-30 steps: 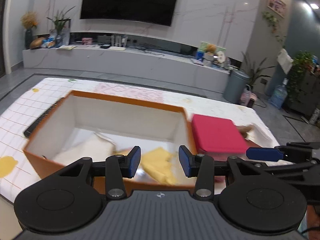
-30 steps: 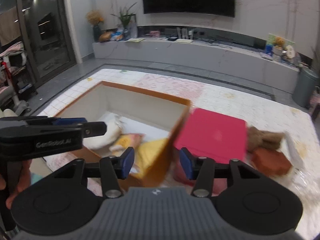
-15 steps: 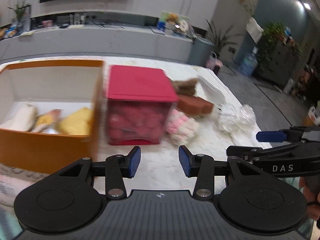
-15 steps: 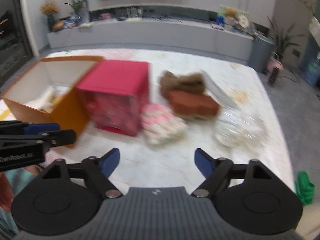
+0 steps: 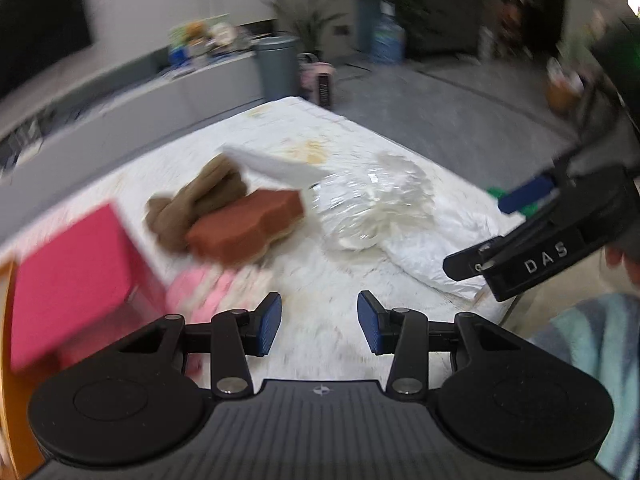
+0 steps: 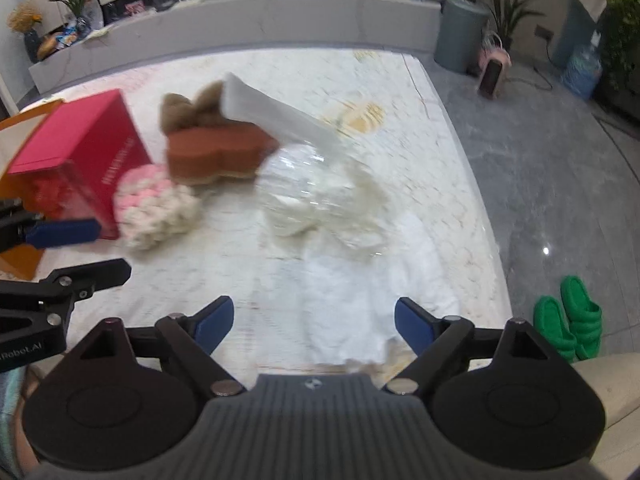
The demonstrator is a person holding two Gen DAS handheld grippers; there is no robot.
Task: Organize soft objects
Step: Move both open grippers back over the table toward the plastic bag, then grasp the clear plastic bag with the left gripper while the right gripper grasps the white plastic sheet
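Right wrist: our right gripper (image 6: 314, 326) gapes wide over white bag (image 6: 352, 280); left gripper (image 5: 319, 322) open, empty, beside red box (image 5: 72, 276).

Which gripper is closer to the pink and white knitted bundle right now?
Left. The left gripper hovers just in front of the pink and white knitted bundle; the right gripper sits farther right, over the white plastic bag.

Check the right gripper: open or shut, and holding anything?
Open and empty: the right gripper has its blue pads spread wide, nothing between them, above the white cloth.
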